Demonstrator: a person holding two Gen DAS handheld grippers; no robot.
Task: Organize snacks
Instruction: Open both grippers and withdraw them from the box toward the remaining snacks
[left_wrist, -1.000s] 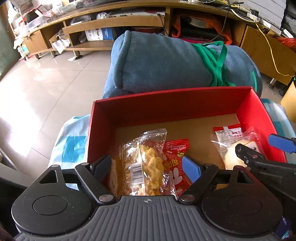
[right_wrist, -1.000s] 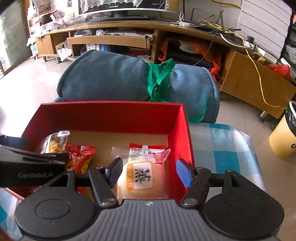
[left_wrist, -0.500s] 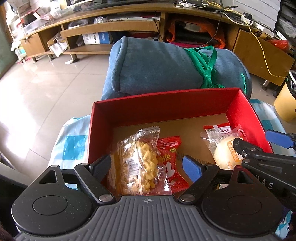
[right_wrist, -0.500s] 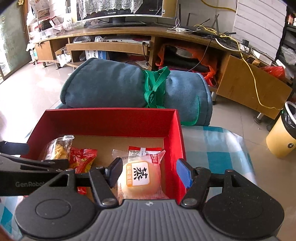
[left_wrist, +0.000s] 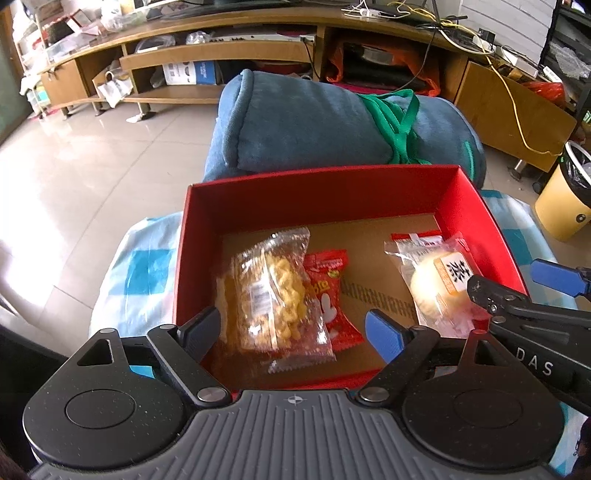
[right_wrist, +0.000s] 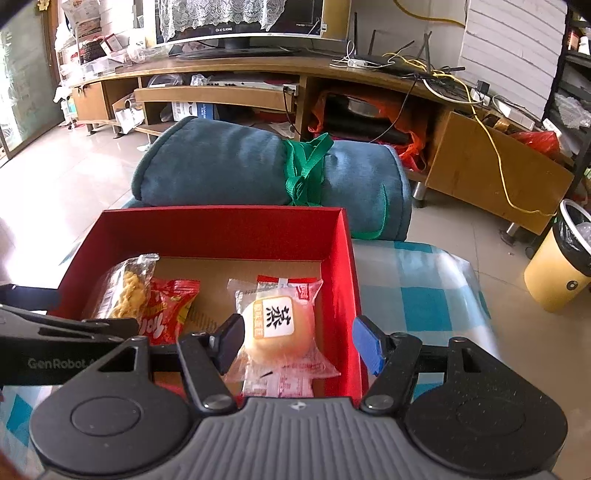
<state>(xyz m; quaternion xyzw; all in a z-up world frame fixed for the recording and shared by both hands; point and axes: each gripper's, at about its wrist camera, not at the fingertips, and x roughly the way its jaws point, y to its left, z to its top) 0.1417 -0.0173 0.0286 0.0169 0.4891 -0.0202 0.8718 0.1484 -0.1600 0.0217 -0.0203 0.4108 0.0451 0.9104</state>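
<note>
Red cardboard box (left_wrist: 332, 192) on the checked desk (left_wrist: 140, 266) held a clear crinkly packet of yellow twists (left_wrist: 273, 291), long axis running away from the camera, overlapping a red foil packet (left_wrist: 332, 291); the left gripper (left_wrist: 291, 328) stood wide above them, empty.

Right view: the right gripper (right_wrist: 299, 343) hung partly spread, gripping nothing, over a clear-wrapped round bun (right_wrist: 277, 325) labelled 蒸; "GenRobot" marked the other gripper.

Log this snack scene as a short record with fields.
container: red box, open, on a blue-checked cloth
box left: clear bag of yellow snacks, partly over a red packet
box right: wrapped bun by the right wall
behind box: rolled blue blanket, green strap
left gripper: open, above the clear bag, holding nothing
right gripper: open, above the bun, holding nothing
</note>
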